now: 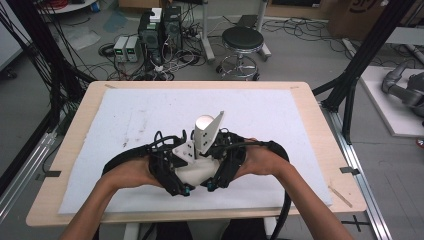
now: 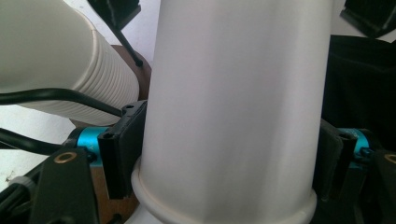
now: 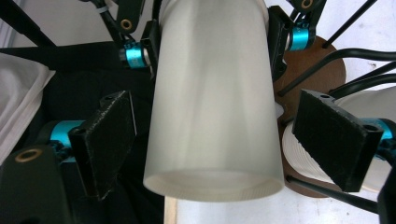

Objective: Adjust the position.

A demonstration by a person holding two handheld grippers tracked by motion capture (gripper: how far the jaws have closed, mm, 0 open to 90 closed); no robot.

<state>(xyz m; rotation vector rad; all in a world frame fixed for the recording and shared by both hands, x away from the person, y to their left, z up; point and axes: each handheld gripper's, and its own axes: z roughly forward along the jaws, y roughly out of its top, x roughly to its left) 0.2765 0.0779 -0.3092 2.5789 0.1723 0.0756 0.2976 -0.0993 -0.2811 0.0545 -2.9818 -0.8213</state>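
A smooth white cup lies between my two grippers at the middle of the table, low between the hands. My left gripper is shut on it, both pads pressed against its sides near the rim. My right gripper is open around the same cup, with a small gap between each pad and the cup wall. A second white cup with a ribbed wall lies close beside them. In the high view the left gripper and right gripper face each other, and a white cylinder stands up between them.
A white foam mat covers the wooden table. A brown rounded shape sits behind the cups. Beyond the far edge stand a black stool and computer boxes with cables. Black frame posts rise at the right.
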